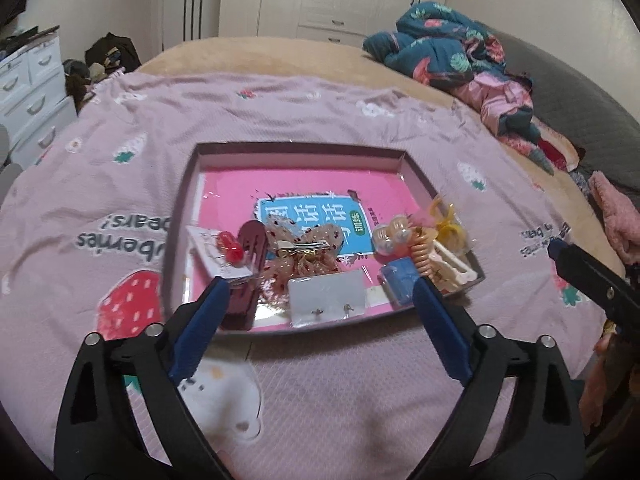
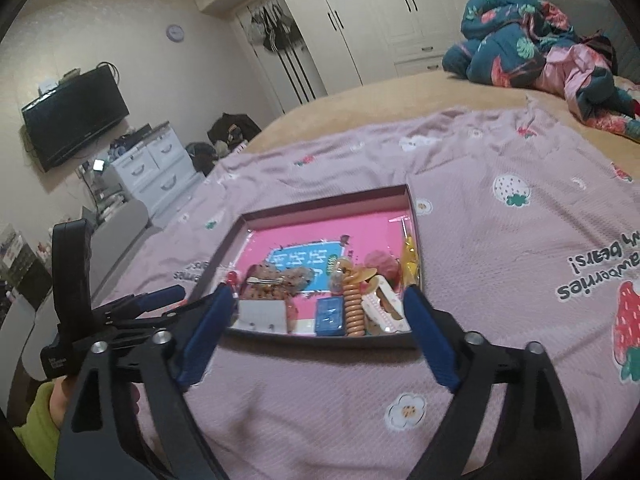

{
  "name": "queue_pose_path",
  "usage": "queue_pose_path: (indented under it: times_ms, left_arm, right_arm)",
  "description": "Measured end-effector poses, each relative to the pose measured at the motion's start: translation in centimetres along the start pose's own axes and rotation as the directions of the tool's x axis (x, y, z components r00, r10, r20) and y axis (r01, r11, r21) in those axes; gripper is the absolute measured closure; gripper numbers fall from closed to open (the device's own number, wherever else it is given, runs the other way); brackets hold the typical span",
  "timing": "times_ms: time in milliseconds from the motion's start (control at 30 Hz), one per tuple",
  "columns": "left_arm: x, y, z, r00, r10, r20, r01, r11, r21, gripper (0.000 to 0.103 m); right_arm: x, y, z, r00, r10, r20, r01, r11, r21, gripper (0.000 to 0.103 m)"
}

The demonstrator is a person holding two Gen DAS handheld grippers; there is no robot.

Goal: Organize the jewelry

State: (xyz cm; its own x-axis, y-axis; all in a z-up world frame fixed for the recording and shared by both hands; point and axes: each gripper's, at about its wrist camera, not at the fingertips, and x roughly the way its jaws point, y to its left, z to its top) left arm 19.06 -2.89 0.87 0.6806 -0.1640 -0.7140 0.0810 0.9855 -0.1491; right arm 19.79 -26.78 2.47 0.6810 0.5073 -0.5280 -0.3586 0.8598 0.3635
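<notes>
The shallow dark-rimmed tray (image 1: pixel 192 184) lies flat on the pink strawberry-print blanket (image 1: pixel 312 112) spread over the bed, and all the jewelry sits along its near edge. From my left side across: a card with a red bead piece (image 1: pixel 228 246), a dark red hair clip (image 1: pixel 250 256), a lacy bow with a metal clip (image 1: pixel 304 250), a clear pouch holding small earrings (image 1: pixel 326 298), a blue packet (image 1: pixel 400 280), a peach spiral hair tie (image 1: pixel 424 254), two pearly round pieces (image 1: pixel 392 234) and a white claw clip (image 1: pixel 452 264). A pink sheet with a blue label (image 1: pixel 316 220) lines the tray floor.

My left gripper (image 1: pixel 320 294) hangs over the tray's near edge, angled down at it, fingers spread wide with nothing between them; one fingertip is in front of the dark red clip, the other beside the blue packet. My right gripper (image 2: pixel 320 300) is tilted down less steeply, jaws also spread wide and empty, framing the near row of items from the tray's right corner.

In the right wrist view my left gripper shows at the left, a hand (image 2: pixel 60 400) with a yellow-green sleeve (image 2: pixel 36 420) below it. Beyond the bed stand white wardrobes (image 2: pixel 360 8), a drawer unit (image 2: pixel 156 168) and a wall-mounted television (image 2: pixel 76 116).
</notes>
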Motion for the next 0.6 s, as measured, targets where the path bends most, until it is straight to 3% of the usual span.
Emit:
queue_pose_path:
  times_ms: [133, 600]
  left_arm:
    - [-2.5, 0.7, -0.8, 0.999, -0.003, 0.035, 0.004, 1.000, -0.021, 0.010]
    - [-7.6, 2.0, -5.1, 0.997, 0.019, 0.073, -0.017, 0.999, -0.033, 0.009]
  right_arm:
    - [-1.7, 1.1, -0.6, 1.000, 0.002, 0.026, -0.002, 1.000, -0.016, 0.006]
    - [-4.7, 4.6, -3.6, 0.996, -0.072, 0.060, 0.079, 0.990, -0.121, 0.006]
